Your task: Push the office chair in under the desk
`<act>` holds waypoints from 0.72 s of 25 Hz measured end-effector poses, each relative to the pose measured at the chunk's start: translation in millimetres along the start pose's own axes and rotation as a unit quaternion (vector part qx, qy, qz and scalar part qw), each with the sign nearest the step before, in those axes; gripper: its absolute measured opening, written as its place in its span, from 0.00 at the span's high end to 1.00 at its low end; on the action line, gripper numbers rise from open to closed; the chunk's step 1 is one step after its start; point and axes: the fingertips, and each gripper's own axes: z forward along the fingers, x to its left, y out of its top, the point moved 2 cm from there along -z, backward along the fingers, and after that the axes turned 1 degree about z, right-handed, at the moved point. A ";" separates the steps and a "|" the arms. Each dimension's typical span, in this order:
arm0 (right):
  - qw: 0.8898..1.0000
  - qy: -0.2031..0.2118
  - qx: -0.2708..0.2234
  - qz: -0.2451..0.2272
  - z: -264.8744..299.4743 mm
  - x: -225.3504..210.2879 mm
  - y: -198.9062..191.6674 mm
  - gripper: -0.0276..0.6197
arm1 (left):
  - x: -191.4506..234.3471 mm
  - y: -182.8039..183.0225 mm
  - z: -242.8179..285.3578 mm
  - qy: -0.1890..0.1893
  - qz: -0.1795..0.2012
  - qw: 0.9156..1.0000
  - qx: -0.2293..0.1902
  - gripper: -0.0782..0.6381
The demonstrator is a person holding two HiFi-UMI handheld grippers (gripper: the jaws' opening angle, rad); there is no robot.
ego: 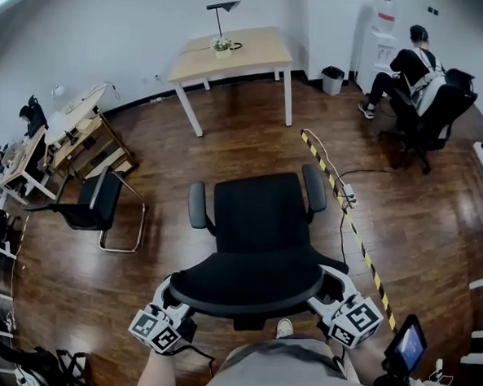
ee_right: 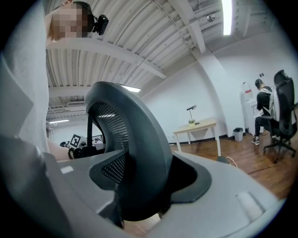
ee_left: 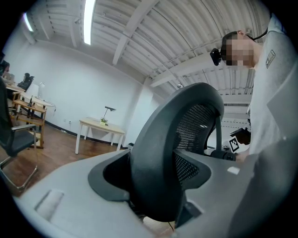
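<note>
Both ends of the curved top rim of a black mesh-backed office chair (ego: pixel 260 222) are clamped: the left hand-held gripper (ego: pixel 172 293) grasps one end, the right hand-held gripper (ego: pixel 330 285) the other. It stands on the dark wooden floor (ego: pixel 228 146), seat facing the pale wooden white-legged desk (ego: pixel 238 53), well apart from it.

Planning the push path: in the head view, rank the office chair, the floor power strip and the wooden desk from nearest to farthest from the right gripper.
1. office chair: its backrest rim is between the right gripper jaws.
2. power strip: on the floor ahead, right of the chair.
3. desk: farthest, across the room, ahead and to the left.
</note>
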 end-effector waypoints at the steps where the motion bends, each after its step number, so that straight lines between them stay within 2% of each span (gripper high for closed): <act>1: 1.000 0.003 -0.002 -0.001 5.9 -6.5 3.8 0.53 | 4.2 2.3 6.8 0.002 0.000 1.000 -0.003 0.51; 8: 1.000 0.015 -0.002 0.000 53.3 -61.8 28.5 0.53 | 36.5 19.6 67.9 0.006 -0.002 1.000 -0.001 0.51; 18: 1.000 0.022 -0.007 0.005 132.7 -115.8 50.2 0.53 | 102.6 40.8 131.7 0.002 -0.006 1.000 0.002 0.52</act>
